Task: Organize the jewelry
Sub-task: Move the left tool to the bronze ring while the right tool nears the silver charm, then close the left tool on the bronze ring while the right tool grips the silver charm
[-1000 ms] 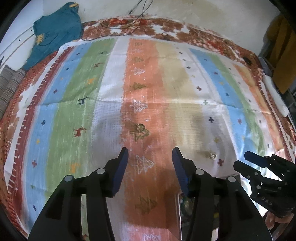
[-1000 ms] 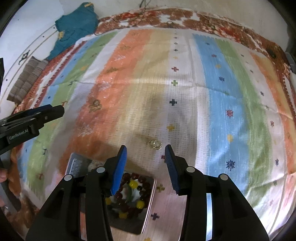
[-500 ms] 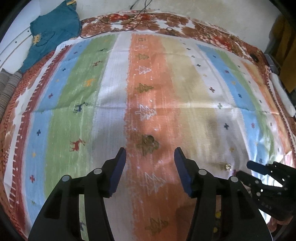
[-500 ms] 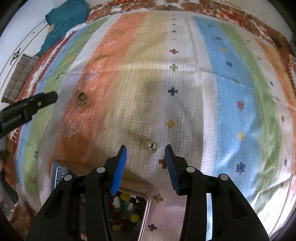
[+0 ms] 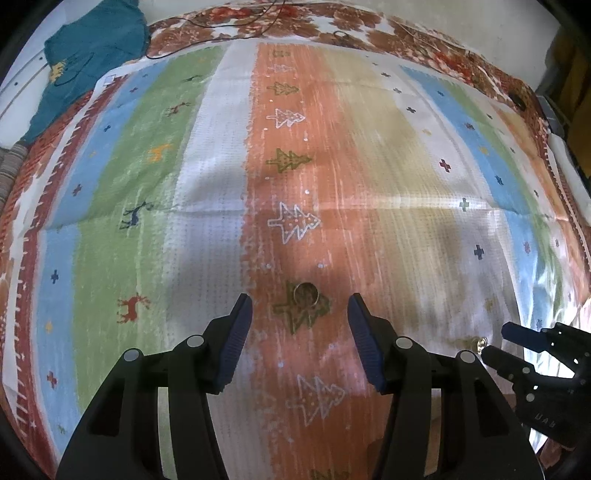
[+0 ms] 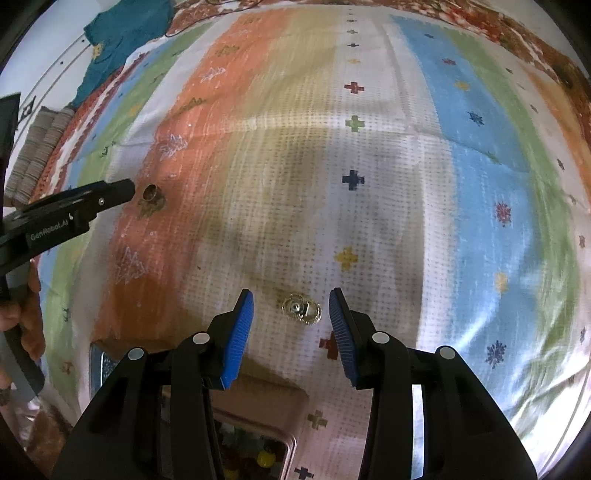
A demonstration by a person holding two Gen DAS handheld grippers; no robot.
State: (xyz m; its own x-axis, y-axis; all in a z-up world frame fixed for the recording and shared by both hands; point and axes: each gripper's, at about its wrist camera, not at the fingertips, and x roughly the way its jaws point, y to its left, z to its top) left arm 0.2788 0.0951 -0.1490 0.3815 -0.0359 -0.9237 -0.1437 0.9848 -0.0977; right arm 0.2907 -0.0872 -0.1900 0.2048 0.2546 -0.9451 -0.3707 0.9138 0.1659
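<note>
A gold ring [image 5: 306,294] lies on the orange stripe of the striped cloth, just ahead of my open, empty left gripper [image 5: 300,317]; it also shows in the right wrist view [image 6: 149,192]. A small gold flower-shaped piece [image 6: 301,308] lies on the white stripe, between the tips of my open, empty right gripper [image 6: 291,314]; in the left wrist view it shows as a glint [image 5: 479,343] by the right gripper's fingers [image 5: 517,334]. A pink jewelry box [image 6: 255,439] with dark and yellow beads inside sits under the right gripper.
The striped cloth [image 5: 369,166] covers a bed. A teal garment [image 5: 88,55] lies at the far left corner, with a black cable [image 5: 236,29] near the back edge. Folded striped fabric [image 6: 37,147] lies at the left.
Both grippers have moved forward and lower. The ring now sits just ahead of the left fingertips and the flower piece lies between the right fingertips. The box has slid under the right gripper.
</note>
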